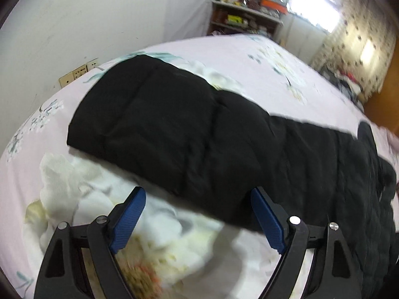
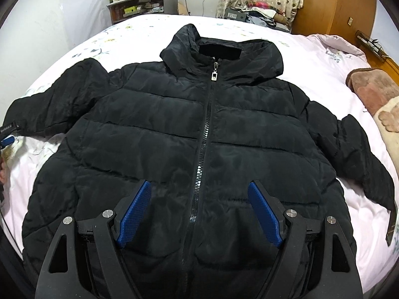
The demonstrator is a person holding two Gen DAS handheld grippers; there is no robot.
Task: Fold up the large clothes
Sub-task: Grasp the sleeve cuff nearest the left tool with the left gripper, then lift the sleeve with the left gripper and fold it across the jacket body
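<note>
With the black puffer jacket [image 2: 199, 134] spread flat, folding hasn't begun: my left gripper [image 1: 198, 220], jaws wide and empty, nears its sleeve [image 1: 149, 124], while my right gripper [image 2: 199, 214] hovers released over its hem, so next I must pinch that sleeve.

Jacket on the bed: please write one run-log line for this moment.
jacket: flat, zipped | left gripper: open, at sleeve | right gripper: open, above hem

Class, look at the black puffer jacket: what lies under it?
The black puffer jacket lies on a pink floral bedsheet, which shows all around it. The sheet directly beneath it is covered.
</note>
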